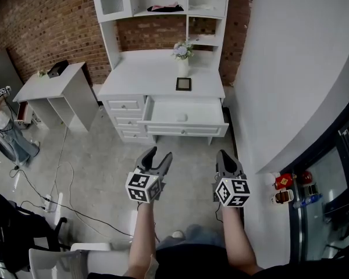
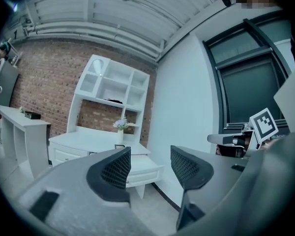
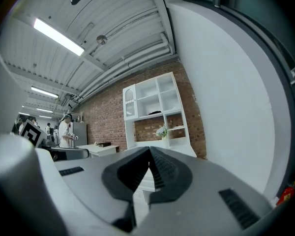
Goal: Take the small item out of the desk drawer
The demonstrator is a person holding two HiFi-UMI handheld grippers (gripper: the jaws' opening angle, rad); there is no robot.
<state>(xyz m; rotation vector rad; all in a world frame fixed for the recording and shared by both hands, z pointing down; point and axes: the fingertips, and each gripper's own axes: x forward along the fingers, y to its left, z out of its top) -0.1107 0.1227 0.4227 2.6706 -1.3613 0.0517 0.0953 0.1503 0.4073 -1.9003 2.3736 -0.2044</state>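
Small item [image 1: 182,118] (axis unclear) sits in open drawer [image 1: 183,130] — left claw [image 1: 160,153] wide, right claw [image 1: 225,154] closed, both empty.

The left gripper [image 1: 160,154] and right gripper [image 1: 225,154] are grey, with black cross-hatched pads [image 2: 117,170]. Each carries a white cube [image 1: 143,187] printed with black square markers. The person wears dark clothing [image 1: 209,263]; the forearms are uncovered.

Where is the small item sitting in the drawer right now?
In the head view, the small pale item lies near the middle of the open drawer, just in front of the picture frame standing on the desktop.
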